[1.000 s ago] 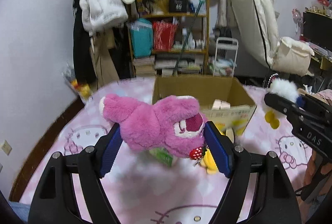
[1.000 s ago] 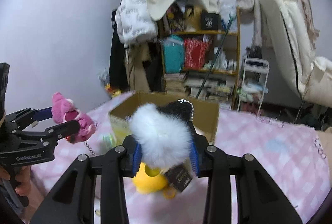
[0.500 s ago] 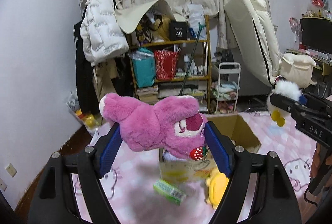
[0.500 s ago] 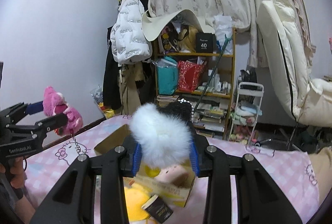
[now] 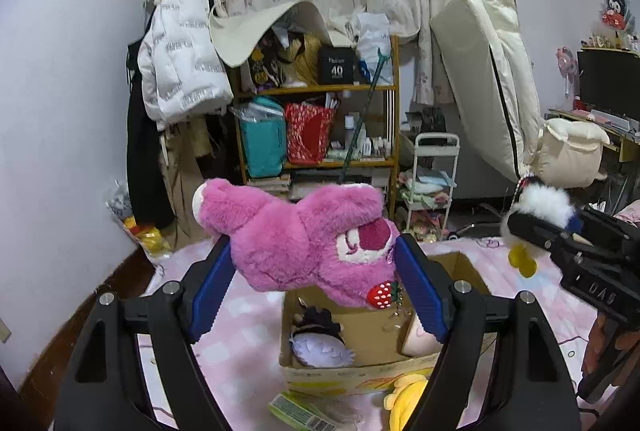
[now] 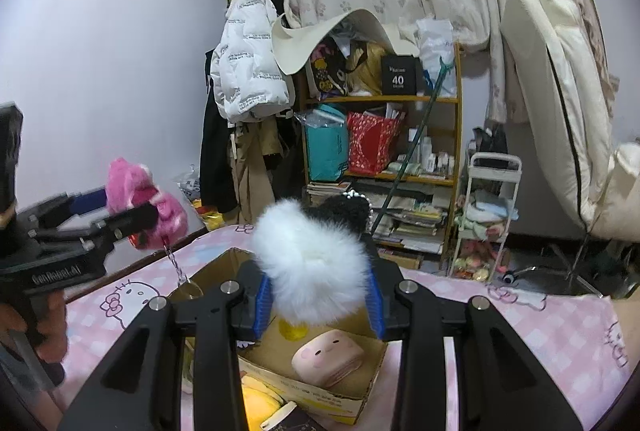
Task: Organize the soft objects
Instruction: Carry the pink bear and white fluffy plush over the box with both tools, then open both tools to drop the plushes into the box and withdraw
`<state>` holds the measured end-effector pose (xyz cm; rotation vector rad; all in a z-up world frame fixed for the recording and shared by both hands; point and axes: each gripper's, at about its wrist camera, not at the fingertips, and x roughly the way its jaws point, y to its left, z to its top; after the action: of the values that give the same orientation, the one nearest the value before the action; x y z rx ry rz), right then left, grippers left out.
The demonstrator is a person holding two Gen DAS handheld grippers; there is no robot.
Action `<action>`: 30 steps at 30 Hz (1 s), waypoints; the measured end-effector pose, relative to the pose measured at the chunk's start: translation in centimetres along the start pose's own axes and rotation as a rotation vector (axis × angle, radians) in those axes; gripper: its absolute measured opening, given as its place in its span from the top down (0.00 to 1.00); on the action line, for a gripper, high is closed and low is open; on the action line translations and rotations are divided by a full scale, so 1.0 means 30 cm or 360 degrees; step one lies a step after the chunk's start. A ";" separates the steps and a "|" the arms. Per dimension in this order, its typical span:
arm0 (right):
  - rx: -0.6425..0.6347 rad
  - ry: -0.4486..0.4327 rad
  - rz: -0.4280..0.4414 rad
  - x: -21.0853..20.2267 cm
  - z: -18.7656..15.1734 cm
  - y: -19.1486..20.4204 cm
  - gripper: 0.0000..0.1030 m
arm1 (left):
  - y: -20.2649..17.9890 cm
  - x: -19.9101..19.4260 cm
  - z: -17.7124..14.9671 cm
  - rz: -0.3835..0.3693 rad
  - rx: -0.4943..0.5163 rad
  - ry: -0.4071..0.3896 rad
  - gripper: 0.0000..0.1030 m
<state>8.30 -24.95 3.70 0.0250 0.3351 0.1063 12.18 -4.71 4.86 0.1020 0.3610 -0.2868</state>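
My left gripper (image 5: 316, 283) is shut on a pink plush bear (image 5: 304, 243) with a strawberry charm, held in the air over the open cardboard box (image 5: 360, 371). The right wrist view shows that bear (image 6: 148, 199) at the left with its chain dangling above the box (image 6: 320, 395). My right gripper (image 6: 320, 301) is shut on a white fluffy plush (image 6: 312, 263) with a black head and yellow feet, also above the box. In the left wrist view this white plush (image 5: 540, 207) hangs at the right. Inside the box lie a pink squishy toy (image 6: 328, 355) and a dark-haired doll (image 5: 316, 339).
The box stands on a pink Hello Kitty bedspread (image 6: 540, 343). A yellow plush (image 5: 404, 399) and a green packet (image 5: 296, 411) lie in front of it. Behind stand a cluttered shelf (image 5: 320, 119), hanging coats (image 5: 180, 79), a white cart (image 5: 432, 183) and a leaning mattress (image 5: 492, 79).
Both grippers have risen and moved toward the box with their plush toys still held. The box now sits lower in both views, with its inside visible.
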 end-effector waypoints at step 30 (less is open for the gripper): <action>0.0125 0.0323 0.0053 0.178 -0.167 -0.071 0.26 | 0.020 0.185 -0.170 0.0032 -0.0033 0.0338 0.13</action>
<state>11.88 -26.46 -2.85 0.0982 0.5415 0.1290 15.61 -4.82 -1.88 0.1160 0.5734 -0.2527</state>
